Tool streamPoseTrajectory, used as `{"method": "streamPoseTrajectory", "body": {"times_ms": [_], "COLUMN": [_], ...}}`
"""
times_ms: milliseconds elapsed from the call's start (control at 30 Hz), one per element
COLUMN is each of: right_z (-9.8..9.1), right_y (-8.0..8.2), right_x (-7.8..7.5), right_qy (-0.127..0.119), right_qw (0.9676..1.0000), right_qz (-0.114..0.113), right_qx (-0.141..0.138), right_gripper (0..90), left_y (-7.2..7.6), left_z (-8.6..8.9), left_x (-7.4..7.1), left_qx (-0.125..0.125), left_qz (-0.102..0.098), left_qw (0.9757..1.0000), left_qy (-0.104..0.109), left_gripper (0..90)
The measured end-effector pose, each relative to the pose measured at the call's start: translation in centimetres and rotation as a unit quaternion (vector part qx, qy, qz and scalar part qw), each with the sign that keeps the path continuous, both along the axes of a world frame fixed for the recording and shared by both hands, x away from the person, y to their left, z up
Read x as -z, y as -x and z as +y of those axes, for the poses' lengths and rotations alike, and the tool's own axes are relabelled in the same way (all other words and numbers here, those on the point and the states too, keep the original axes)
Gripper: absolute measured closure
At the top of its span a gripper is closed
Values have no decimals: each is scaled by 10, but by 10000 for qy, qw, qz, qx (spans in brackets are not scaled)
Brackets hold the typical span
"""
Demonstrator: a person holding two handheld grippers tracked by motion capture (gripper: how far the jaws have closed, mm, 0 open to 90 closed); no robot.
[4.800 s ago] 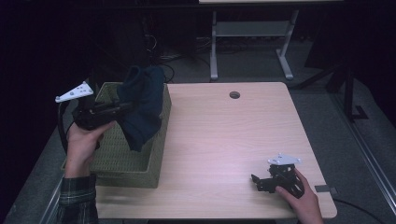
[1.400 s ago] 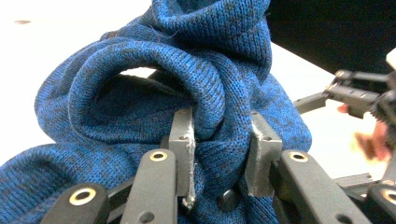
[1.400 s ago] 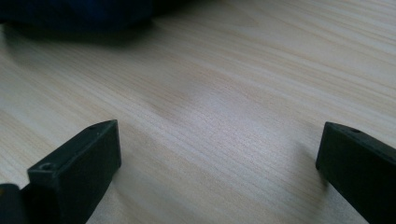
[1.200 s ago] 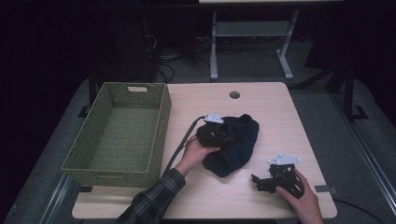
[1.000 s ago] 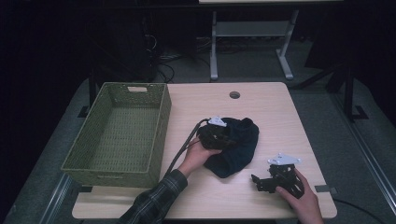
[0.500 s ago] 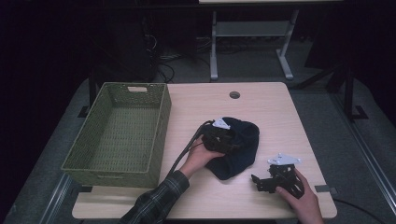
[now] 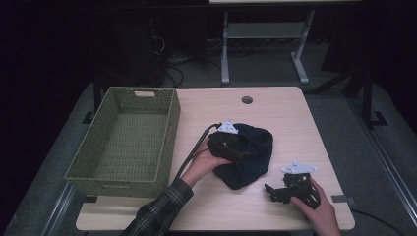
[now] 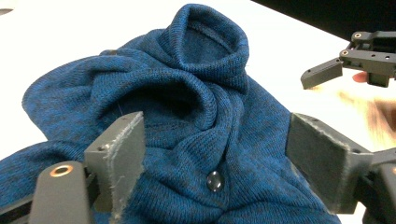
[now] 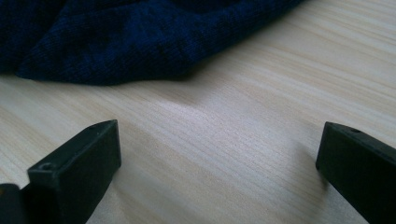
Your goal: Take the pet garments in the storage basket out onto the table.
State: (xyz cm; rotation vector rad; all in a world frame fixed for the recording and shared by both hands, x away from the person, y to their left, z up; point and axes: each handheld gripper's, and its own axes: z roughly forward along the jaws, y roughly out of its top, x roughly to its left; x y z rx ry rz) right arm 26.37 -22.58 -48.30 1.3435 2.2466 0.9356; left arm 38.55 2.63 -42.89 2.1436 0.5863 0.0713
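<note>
A dark blue knitted garment lies crumpled on the middle of the wooden table. My left gripper rests over its left part, held by a hand in a plaid sleeve. In the left gripper view the garment shows a folded collar and a dark button, and my left gripper stands wide open above the knit without pinching it. My right gripper sits open on the table near the front right edge. Its view shows my right gripper over bare wood, with the garment's hem just beyond.
A green woven basket stands on the table's left side. A round cable hole is at the table's back. A white desk frame and cables lie on the floor beyond. The right gripper shows far off in the left gripper view.
My left gripper carried the garment out of the basket to the table's middle, lowered it, and now stands open over it. The right gripper has stayed put.
</note>
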Motion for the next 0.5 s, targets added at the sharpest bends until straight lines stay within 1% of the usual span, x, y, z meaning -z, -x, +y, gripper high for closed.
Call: {"method": "streamPoseTrajectory", "body": {"times_ms": [67, 133, 200, 267, 500], "right_z": [0, 0, 0, 0, 0], "right_y": [0, 0, 0, 0, 0], "right_x": [0, 0, 0, 0, 0], "right_qy": [-2, -1, 8, 0, 11], "right_qw": [10000, 10000, 10000, 10000, 10000], "right_qz": [1, 0, 0, 1, -4], "right_qx": [2, 1, -12, 1, -8], "right_gripper": [0, 0, 0, 0, 0], "left_y": [2, 4, 6, 9, 20], "left_z": [2, 5, 9, 12, 29], "left_x": [-2, -4, -6, -7, -10], "left_qx": [-5, 0, -21, -53, -170], "left_qz": [-12, -82, -118, -119, -162], "left_qw": [10000, 9999, 9999, 9999, 9997], "left_qy": [-34, -86, -87, -76, -89], "left_gripper": [179, 175, 173, 159, 155]}}
